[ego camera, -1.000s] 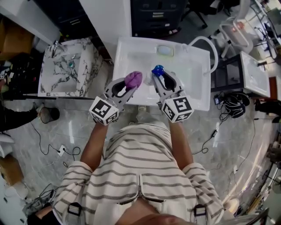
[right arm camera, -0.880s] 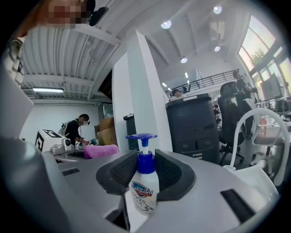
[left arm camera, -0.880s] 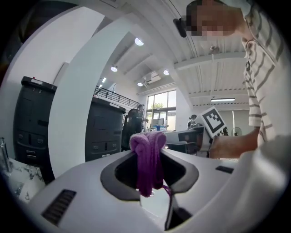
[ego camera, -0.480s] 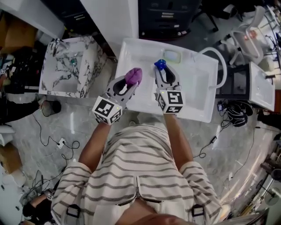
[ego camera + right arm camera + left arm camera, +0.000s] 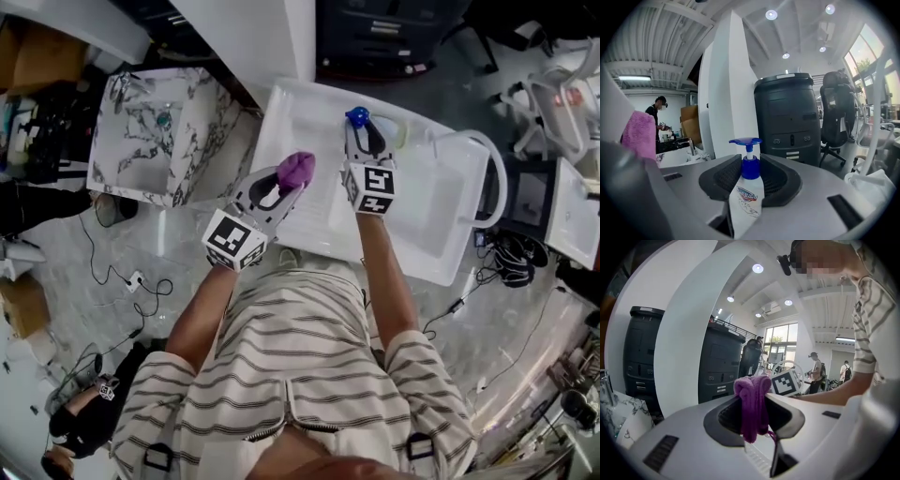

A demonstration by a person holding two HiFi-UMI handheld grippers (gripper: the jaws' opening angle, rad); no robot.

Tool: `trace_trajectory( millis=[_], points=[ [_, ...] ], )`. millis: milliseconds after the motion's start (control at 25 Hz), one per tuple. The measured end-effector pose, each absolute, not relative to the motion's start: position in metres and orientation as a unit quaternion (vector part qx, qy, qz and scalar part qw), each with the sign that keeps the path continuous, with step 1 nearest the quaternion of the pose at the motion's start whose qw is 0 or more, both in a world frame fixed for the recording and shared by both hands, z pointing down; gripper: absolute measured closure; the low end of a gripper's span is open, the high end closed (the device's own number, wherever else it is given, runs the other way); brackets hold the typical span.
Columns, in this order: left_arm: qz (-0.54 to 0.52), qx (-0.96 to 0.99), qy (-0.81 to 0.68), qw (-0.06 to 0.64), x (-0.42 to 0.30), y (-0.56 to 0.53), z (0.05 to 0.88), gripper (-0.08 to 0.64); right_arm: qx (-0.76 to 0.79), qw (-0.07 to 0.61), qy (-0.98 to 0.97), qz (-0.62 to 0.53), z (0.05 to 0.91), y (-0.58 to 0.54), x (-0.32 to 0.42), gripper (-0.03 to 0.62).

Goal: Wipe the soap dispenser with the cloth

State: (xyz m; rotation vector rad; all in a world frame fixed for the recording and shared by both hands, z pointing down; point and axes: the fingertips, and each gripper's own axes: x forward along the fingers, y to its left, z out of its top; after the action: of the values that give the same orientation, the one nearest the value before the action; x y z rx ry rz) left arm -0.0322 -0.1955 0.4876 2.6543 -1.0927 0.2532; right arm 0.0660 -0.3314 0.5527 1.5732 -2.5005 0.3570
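My right gripper [image 5: 364, 131] is shut on the soap dispenser [image 5: 746, 199], a white bottle with a blue pump head [image 5: 356, 116], and holds it upright over the far side of the white sink [image 5: 441, 239]. The bottle's neck sits between the dark pads [image 5: 776, 178] of my right gripper [image 5: 750, 176]. My left gripper [image 5: 289, 180] is shut on a bunched purple cloth [image 5: 297, 169], just left of the dispenser and apart from it. In the left gripper view the cloth [image 5: 752, 401] hangs between the jaws of my left gripper [image 5: 753, 404]. The cloth [image 5: 639, 134] also shows at the far left of the right gripper view.
A marble-patterned sink [image 5: 150, 131] stands to the left. A white curved pipe [image 5: 495, 183] loops at the white sink's right end. A white pillar [image 5: 726, 108] and black cabinets [image 5: 790, 117] stand behind. Cables [image 5: 112, 272] lie on the floor. People stand in the background.
Both grippers have moved farther out over the white sink, the right one more, carrying the dispenser toward the sink's back. The cloth stays in the left gripper.
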Motion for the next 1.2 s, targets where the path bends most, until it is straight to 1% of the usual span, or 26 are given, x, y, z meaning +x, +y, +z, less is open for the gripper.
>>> trace_trajectory(
  millis=[480,680,880,960,1040,1080,1200],
  points=[
    [0.089,0.91,-0.37,0.167,-0.018,-0.215,0.514,0.443,0.523,0.119,-0.838,0.096,0.592,-0.386,0.063,0.46],
    [0.088,0.908,-0.369,0.176,-0.015,-0.217,0.519,0.443,0.514,0.138,-0.842,0.087,0.611,-0.385,0.061,0.458],
    [0.089,0.91,-0.366,0.175,-0.017,-0.215,0.52,0.443,0.512,0.135,-0.843,0.096,0.614,-0.381,0.059,0.45],
    [0.089,0.91,-0.365,0.176,-0.017,-0.213,0.52,0.443,0.508,0.132,-0.844,0.107,0.615,-0.38,0.058,0.433],
    [0.087,0.911,-0.362,0.179,-0.016,-0.21,0.52,0.443,0.504,0.128,-0.846,0.114,0.614,-0.377,0.056,0.387],
    [0.084,0.911,-0.361,0.181,-0.016,-0.209,0.52,0.443,0.504,0.127,-0.847,0.115,0.613,-0.376,0.055,0.376],
    [0.081,0.912,-0.357,0.182,-0.015,-0.202,0.519,0.443,0.508,0.128,-0.844,0.115,0.61,-0.37,0.056,0.37]
  ],
)
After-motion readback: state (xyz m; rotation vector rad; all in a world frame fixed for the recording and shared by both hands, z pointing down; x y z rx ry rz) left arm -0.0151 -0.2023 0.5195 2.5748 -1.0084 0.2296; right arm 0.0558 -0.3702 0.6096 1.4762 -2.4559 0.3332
